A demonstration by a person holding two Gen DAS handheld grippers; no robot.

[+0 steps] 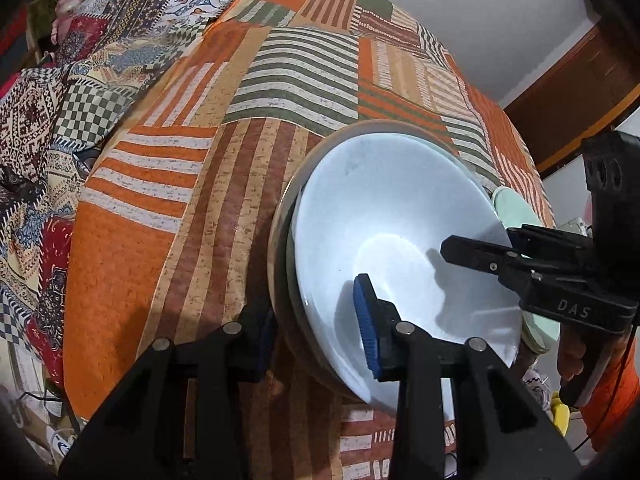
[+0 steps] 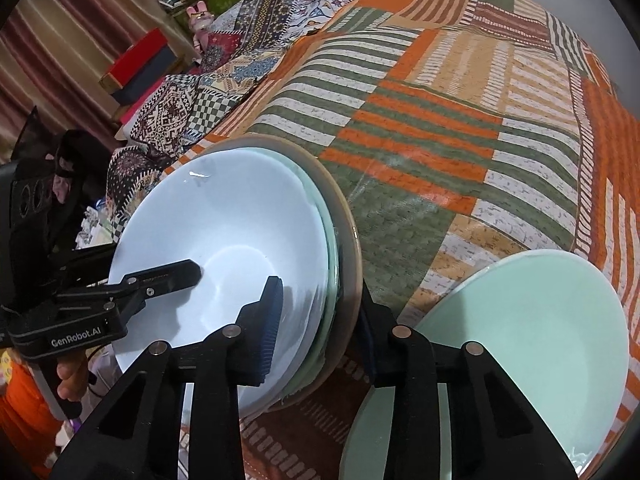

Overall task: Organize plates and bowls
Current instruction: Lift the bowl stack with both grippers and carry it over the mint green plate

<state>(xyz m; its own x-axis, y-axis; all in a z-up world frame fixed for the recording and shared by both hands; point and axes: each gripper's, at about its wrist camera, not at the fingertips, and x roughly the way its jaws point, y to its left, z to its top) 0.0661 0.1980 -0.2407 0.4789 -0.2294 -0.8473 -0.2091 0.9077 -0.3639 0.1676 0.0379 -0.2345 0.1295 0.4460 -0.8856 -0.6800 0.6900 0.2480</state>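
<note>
A white bowl (image 1: 396, 248) (image 2: 224, 240) sits nested in a stack on a beige plate (image 1: 280, 240) (image 2: 348, 240) on the patchwork cloth. My left gripper (image 1: 316, 332) straddles the stack's near rim, one blue pad (image 1: 366, 320) inside the bowl, the other finger under the plate. My right gripper (image 2: 320, 320) straddles the opposite rim the same way, one blue pad (image 2: 272, 320) inside the bowl. Each gripper shows in the other's view. A mint green bowl (image 2: 532, 340) (image 1: 516, 208) lies beside the stack.
The striped orange, green and brown cloth (image 1: 240, 120) (image 2: 460, 120) covers the table. A patterned quilt (image 2: 208, 92) lies at the far left, with boxes (image 2: 140, 64) and a toy rabbit (image 2: 200, 20) behind it.
</note>
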